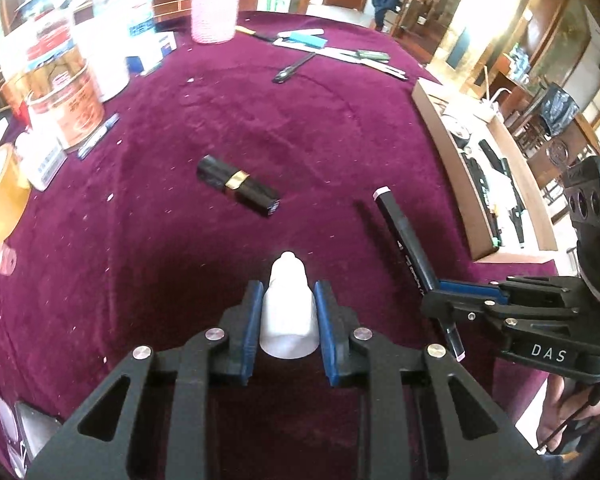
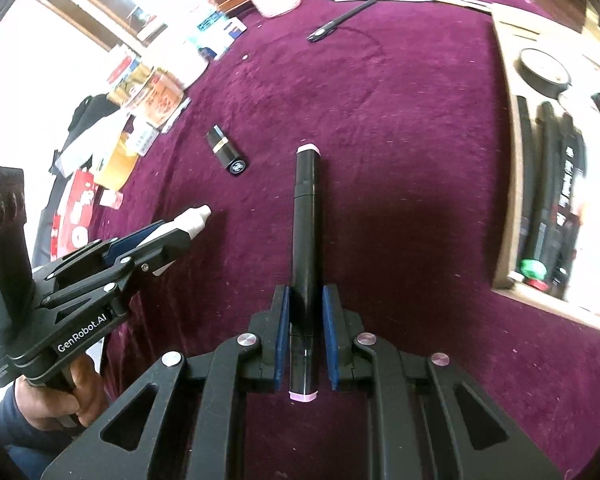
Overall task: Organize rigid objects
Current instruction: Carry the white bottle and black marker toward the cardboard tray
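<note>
Maroon cloth covers the table [image 1: 340, 128], where a lipstick [image 1: 238, 185] and pen [image 1: 294, 67] lie unsorted beside the partly filled tray [image 2: 504, 208]. Left tool [image 1: 288, 304] grasps a white bottle [image 1: 287, 312]; right tool [image 2: 305, 312] clamps a black marker [image 2: 306, 220], neither stowed yet.

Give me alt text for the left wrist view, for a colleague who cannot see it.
The left gripper clamps a small white plastic dropper bottle above a maroon velvet tablecloth. At right, the right gripper holds a long black marker with pale pink ends. A black lipstick tube with a gold band lies on the cloth ahead.
</note>
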`<state>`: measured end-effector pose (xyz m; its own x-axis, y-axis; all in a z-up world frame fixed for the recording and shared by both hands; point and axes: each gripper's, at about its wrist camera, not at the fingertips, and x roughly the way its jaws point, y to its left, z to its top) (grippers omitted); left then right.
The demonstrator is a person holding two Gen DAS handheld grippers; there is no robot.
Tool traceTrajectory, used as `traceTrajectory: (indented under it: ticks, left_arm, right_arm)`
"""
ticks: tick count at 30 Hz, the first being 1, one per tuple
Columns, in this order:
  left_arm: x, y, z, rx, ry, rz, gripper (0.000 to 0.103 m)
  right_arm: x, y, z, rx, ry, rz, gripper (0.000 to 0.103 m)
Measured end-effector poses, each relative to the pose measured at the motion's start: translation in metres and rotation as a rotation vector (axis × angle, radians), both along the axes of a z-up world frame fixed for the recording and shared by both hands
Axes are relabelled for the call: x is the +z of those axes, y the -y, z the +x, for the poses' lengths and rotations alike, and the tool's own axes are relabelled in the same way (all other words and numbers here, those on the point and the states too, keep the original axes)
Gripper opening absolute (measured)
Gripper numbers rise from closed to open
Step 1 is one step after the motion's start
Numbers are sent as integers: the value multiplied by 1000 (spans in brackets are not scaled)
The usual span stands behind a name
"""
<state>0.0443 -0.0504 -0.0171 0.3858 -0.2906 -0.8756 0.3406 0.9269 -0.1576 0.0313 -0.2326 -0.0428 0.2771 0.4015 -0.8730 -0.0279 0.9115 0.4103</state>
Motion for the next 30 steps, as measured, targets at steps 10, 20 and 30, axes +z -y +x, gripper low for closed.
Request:
traceTrajectory:
  ticks: [10,20,30]
  left_arm:
    - [15,39,1,-102,36,-14,23]
    - [32,106,5,-217,68,-27,23]
    - [39,189,12,-325,99,-35,23]
  right_arm:
    - [14,37,-12,-115,28,15,14]
    - [36,93,-21,-232,70,26,14]
    - [50,168,-25,-386,101,11,15]
